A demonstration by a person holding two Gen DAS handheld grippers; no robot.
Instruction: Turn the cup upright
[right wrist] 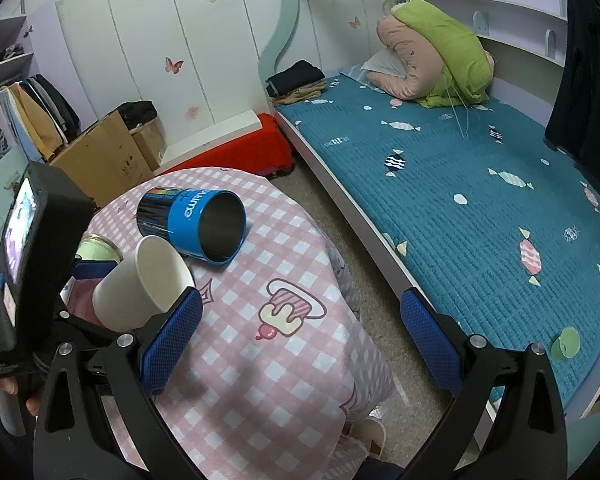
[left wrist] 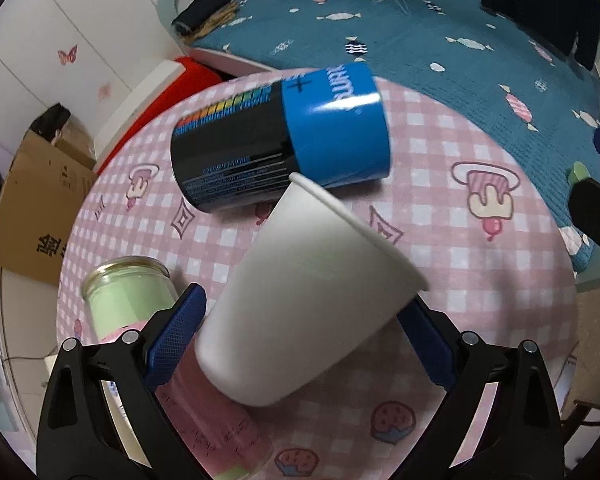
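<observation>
The white paper cup [left wrist: 300,304] is tilting above the table [left wrist: 480,280], rim pointing up and away, clamped between the blue pads of the left hand-held gripper [left wrist: 300,336]. Just beyond it a black-and-blue tin [left wrist: 280,140] is lying on its side, and a glass jar [left wrist: 132,296] is lying beside the left pad. The right hand-held gripper [right wrist: 300,336] is hanging open over the table edge, holding nothing.
</observation>
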